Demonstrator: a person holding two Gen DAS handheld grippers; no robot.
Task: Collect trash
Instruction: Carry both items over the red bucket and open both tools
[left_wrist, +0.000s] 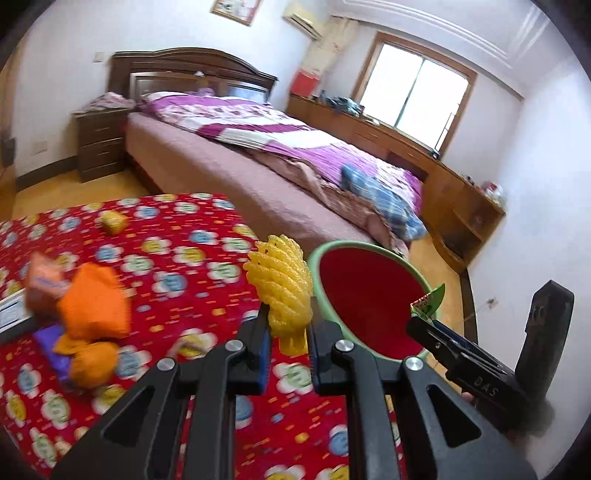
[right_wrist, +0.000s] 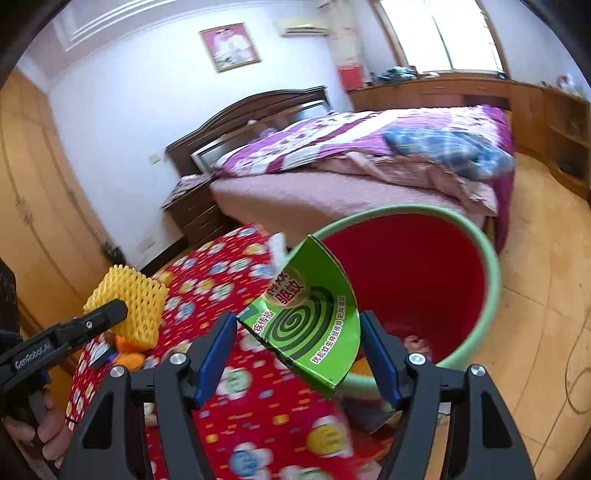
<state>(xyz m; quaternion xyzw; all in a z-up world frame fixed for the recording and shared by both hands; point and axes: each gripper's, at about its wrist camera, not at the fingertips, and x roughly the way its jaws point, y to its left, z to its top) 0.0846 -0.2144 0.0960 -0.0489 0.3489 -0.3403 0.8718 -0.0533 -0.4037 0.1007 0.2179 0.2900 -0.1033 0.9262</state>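
My left gripper (left_wrist: 289, 338) is shut on a yellow foam fruit net (left_wrist: 282, 286) and holds it above the red flowered tablecloth (left_wrist: 184, 266), beside the green bin with a red inside (left_wrist: 369, 291). The net also shows in the right wrist view (right_wrist: 129, 310). My right gripper (right_wrist: 299, 354) is shut on a green mosquito-coil box (right_wrist: 314, 317), bent between the blue pads, at the rim of the bin (right_wrist: 491, 280). The right gripper and a corner of the box show in the left wrist view (left_wrist: 424, 314).
Orange wrappers (left_wrist: 92, 317), a purple wrapper (left_wrist: 51, 347) and a small yellow cube (left_wrist: 112, 221) lie on the tablecloth. A bed (left_wrist: 277, 155) with a purple quilt stands behind, a nightstand (left_wrist: 99, 144) to its left, wooden cabinets (left_wrist: 436, 173) under the window.
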